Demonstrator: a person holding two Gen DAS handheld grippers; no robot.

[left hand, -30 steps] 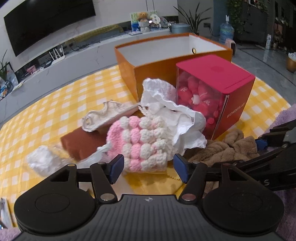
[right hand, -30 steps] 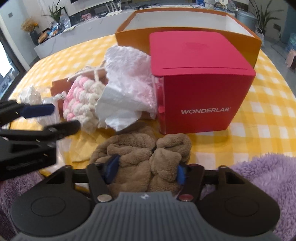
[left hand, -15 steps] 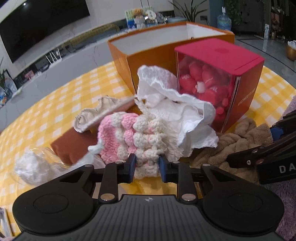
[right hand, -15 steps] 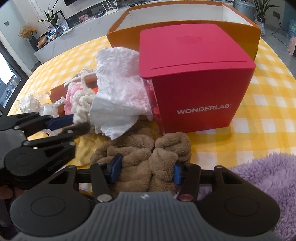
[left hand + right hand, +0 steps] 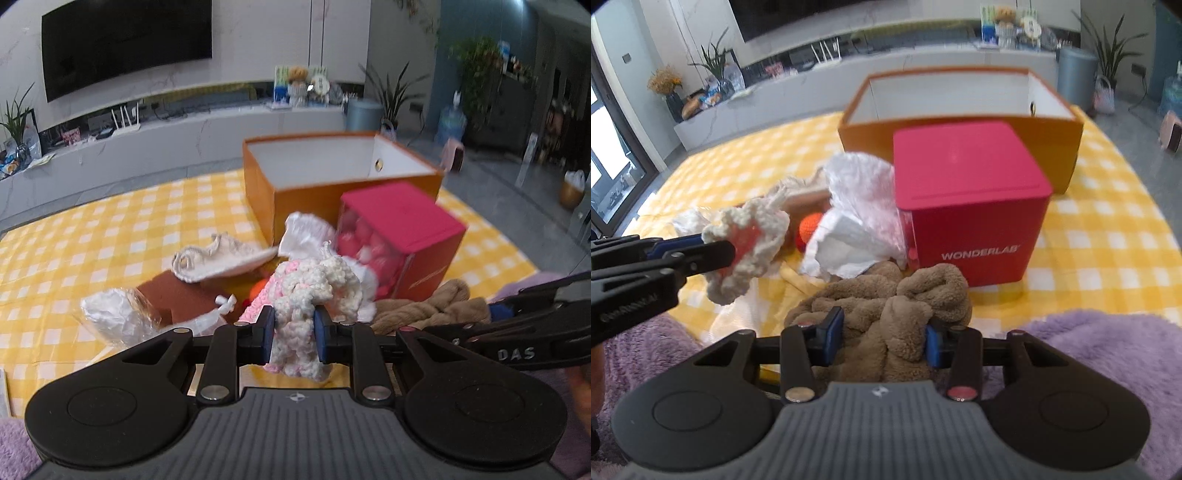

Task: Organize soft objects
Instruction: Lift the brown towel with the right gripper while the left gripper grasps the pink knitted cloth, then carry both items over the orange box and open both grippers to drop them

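A chunky pink-and-cream crochet knit piece (image 5: pixel 314 295) looks bobbly and soft. At its four o'clock lies a brown fleece cloth (image 5: pixel 894 306), plush and matt. Crinkled white tissue paper (image 5: pixel 857 218) sits at the fleece's eleven o'clock. The red box (image 5: pixel 971 192) looks smooth and matt; the orange cardboard box (image 5: pixel 266 199) is smooth. The yellow checked tablecloth (image 5: pixel 110 236) looks flat-woven.

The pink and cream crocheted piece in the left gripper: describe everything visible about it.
The crocheted piece is chunky bobble-stitch yarn, pink with cream puffs, soft and bunched. The left gripper has just been closing and now pinches it between its blue pads; the piece sags below and bulges above them. In the right wrist view it hangs clear of the yellow checked cloth, beside the white crumpled paper. Its full shape cannot be told.
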